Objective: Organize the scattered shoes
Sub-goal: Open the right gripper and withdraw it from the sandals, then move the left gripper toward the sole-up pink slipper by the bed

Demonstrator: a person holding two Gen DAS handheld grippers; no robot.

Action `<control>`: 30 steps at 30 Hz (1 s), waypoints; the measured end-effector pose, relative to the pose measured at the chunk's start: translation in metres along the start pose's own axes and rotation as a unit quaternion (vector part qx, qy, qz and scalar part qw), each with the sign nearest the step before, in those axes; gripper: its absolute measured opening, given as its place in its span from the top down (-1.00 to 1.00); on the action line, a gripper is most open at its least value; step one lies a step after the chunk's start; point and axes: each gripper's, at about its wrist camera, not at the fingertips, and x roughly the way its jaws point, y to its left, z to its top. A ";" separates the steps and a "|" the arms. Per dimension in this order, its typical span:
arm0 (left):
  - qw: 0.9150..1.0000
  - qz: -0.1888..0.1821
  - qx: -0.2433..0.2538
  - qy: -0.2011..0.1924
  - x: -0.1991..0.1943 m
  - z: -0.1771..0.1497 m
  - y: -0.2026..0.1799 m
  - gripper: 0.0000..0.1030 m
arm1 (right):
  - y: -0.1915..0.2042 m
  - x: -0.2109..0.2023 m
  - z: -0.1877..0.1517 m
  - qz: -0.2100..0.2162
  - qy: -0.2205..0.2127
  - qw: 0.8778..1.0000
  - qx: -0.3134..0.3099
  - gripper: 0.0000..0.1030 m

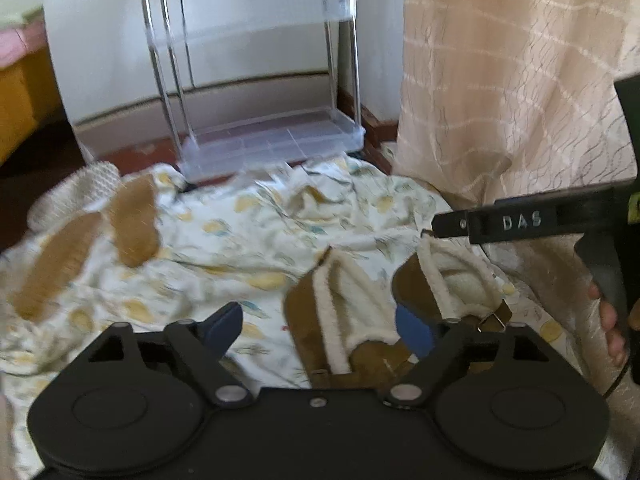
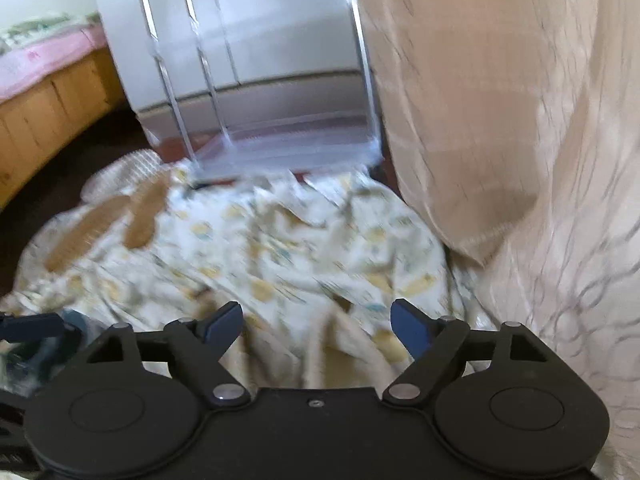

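A rumpled white sheet printed with yellow and teal shapes (image 1: 248,232) covers the floor and carries the shoes. Near its front edge lie two brown suede slippers lined with cream fleece: one (image 1: 336,316) sits between the fingers of the left hand-held gripper (image 1: 318,328), whose blue-padded jaws are spread wide and grip nothing; the other (image 1: 444,280) lies just beside it to the right, its buckle strap close to the right-hand pad. In the left wrist view the right hand-held gripper (image 1: 444,226) reaches in from the right edge, its black finger marked "DAS" tipped at the fleece rim of that second slipper; whether it touches cannot be told. A person's fingers (image 1: 610,320) wrap its handle.

At the sheet's far left corner two tan-soled shoes (image 1: 92,244) lie upside down, side by side, with pale knit uppers showing beyond them.

In its own blurred view the right hand-held gripper (image 2: 318,328) also stands wide open, holding nothing.

Past the sheet's far edge stands a clear acrylic two-tier rack (image 1: 276,136) against a white wall. A beige patterned curtain (image 1: 500,80) hangs at the right.
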 end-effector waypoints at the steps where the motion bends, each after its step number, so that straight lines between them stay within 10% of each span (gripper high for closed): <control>1: 1.000 0.006 0.002 -0.006 -0.010 0.001 0.000 -0.93 | 0.005 -0.007 0.003 0.006 -0.003 1.000 0.001 -0.68; 7: 0.999 0.038 0.011 -0.035 -0.060 0.005 0.003 -0.99 | 0.032 -0.045 0.020 0.036 -0.024 0.999 0.011 -1.00; 30: 0.979 0.176 -0.075 -0.070 -0.229 -0.006 0.062 -0.99 | 0.132 -0.126 0.043 0.122 -0.019 0.992 -0.036 -1.00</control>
